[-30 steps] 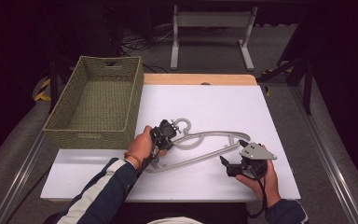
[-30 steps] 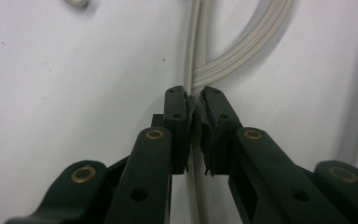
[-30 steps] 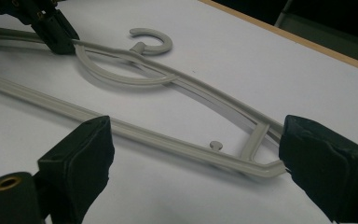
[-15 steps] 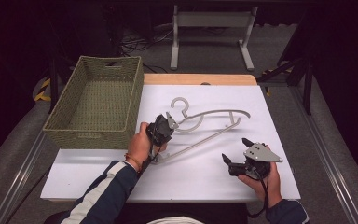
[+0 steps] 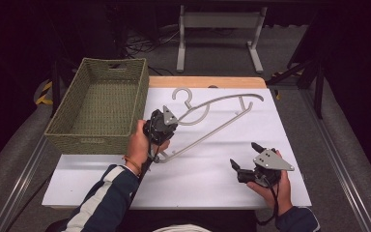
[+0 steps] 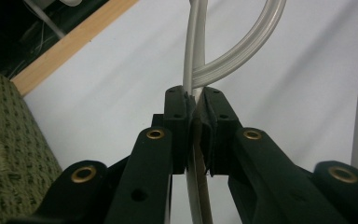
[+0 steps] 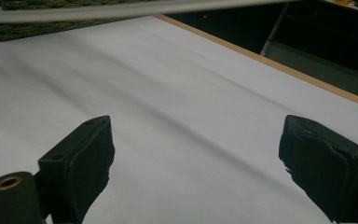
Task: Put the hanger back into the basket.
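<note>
The left gripper (image 5: 166,126), jaws pinching the grey plastic clothes hanger (image 5: 207,123), is swinging it up off the white table (image 5: 290,121) toward the green woven basket (image 5: 99,108). The right gripper (image 5: 245,158), jaws spread, is hanging back empty.

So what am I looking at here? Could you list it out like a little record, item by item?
Surface: white board on a wooden table
Container: olive-green woven rectangular basket, at the table's left, nothing visible inside
Main item: pale grey plastic clothes hanger, lying right of the basket
Left gripper: fingers closed on the hanger's rod
Right gripper: fingers spread wide, holding nothing, apart from the hanger
People: one person, both hands holding grippers
</note>
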### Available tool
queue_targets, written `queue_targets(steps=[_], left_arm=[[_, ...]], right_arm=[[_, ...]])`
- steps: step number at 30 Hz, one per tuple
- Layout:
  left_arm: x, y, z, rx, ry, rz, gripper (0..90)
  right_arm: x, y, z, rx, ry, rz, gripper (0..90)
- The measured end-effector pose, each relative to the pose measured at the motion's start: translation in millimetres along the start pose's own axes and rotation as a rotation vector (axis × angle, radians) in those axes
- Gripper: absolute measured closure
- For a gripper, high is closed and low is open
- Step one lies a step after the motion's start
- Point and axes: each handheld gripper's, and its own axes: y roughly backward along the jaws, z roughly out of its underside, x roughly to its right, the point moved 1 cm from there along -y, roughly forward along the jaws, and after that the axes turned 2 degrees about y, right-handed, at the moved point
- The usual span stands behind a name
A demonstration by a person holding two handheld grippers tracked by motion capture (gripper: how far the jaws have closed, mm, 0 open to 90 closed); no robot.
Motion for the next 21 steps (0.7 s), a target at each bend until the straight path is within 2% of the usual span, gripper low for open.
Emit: queue_targets(steps=[6,9,11,20,21], left_arm=[[-6.8,17.9,-8.1,0.032,0.017,-0.008,81.9],[-11.0,23.6,-10.5,0.044,0.028,0.000,81.9],[-17.7,32.6,-13.2,0.051,0.047,0.004,81.9],[-35.5,55.2,-16.6,0.078,0.076,-0.002,81.9],[-39.3,59.1,-17.5,0.078,0.070,-0.008,81.9]], right_arm=[[-0.4,-0.9,0.6,-0.003,0.003,0.001,10.5],[-0.1,-1.3,0.8,-0.006,0.001,0.000,10.5],[-0.3,-1.3,0.8,-0.006,0.003,0.000,10.5],[-0.4,-2.2,1.2,-0.011,0.001,-0.002,10.5],[-0.6,-2.5,1.3,-0.011,0.001,-0.002,10.5]])
